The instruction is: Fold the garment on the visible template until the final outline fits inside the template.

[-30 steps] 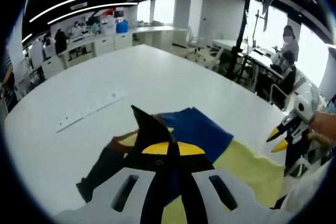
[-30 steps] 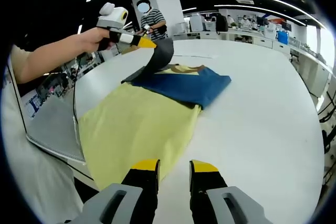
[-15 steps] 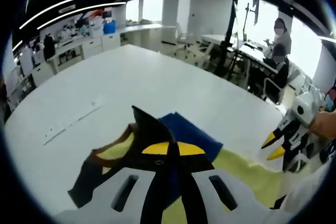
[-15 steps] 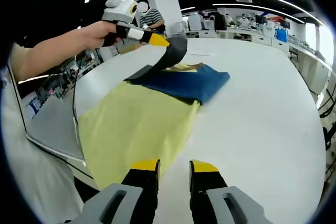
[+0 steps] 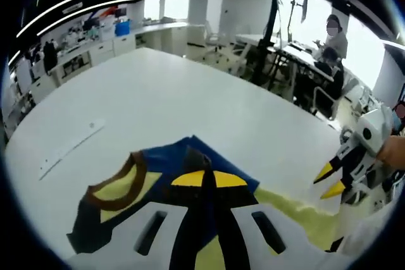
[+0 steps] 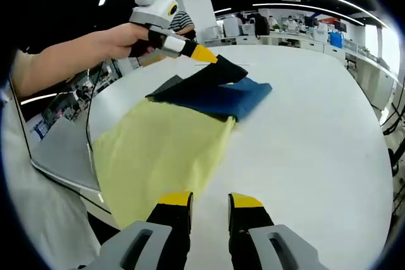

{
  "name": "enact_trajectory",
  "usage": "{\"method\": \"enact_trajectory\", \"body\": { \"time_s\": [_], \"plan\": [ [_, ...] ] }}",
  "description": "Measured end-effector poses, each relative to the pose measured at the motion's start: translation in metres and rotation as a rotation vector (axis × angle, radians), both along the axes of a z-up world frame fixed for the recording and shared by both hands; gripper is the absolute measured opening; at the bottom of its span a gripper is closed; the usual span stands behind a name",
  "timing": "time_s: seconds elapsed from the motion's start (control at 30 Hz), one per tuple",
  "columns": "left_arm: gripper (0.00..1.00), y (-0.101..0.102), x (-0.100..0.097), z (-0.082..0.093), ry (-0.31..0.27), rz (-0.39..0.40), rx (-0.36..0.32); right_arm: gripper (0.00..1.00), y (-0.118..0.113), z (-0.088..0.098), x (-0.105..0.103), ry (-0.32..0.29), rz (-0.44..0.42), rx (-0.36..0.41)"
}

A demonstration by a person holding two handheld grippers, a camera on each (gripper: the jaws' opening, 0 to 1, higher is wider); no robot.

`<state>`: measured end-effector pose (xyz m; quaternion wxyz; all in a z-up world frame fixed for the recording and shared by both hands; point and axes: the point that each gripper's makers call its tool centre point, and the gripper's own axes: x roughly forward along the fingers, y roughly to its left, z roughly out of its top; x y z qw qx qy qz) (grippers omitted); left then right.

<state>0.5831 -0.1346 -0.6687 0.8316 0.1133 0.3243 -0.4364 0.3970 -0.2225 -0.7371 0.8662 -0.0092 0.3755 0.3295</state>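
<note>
Garment lies spread on a wide white table, toward the person's side of it. Two-tone cloth: a large pale-yellow body nearest the right gripper, a dark blue panel folded across the far end. In the left gripper view the garment shows a brown-edged neckline curving round a yellow patch, with blue cloth on both sides of it; a dark sleeve or corner trails off at the lower left. Left gripper has its yellow-tipped jaws pressed together on a dark fold of the garment, which stands up just above the tips. In the right gripper view that same left gripper, held in the person's hand, pinches a dark flap lifted off the blue panel, the rest of the cloth flat on the table. Right gripper hangs above the near yellow hem, jaws parted with a clear gap, holding nothing. A long white strip lies on the table well apart from the garment.
</note>
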Motion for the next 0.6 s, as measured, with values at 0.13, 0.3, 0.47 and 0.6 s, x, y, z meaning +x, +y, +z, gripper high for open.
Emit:
{"method": "enact_trajectory", "body": {
  "time_s": [0.13, 0.3, 0.47, 0.6],
  "plan": [
    [0.00, -0.008, 0.001, 0.001, 0.000, 0.005, -0.013, 0.18, -0.004, 0.000, 0.000, 0.000, -0.010, 0.001],
    [0.00, -0.014, 0.002, -0.003, 0.005, 0.011, -0.010, 0.18, -0.006, -0.002, -0.002, 0.004, -0.013, 0.001],
    [0.00, -0.021, -0.004, -0.012, 0.024, 0.000, 0.000, 0.18, -0.008, -0.003, -0.002, 0.008, -0.014, -0.001],
    [0.00, -0.024, -0.009, -0.020, 0.065, -0.003, 0.007, 0.18, -0.010, -0.001, -0.001, 0.004, -0.017, 0.000]
  ]
}}
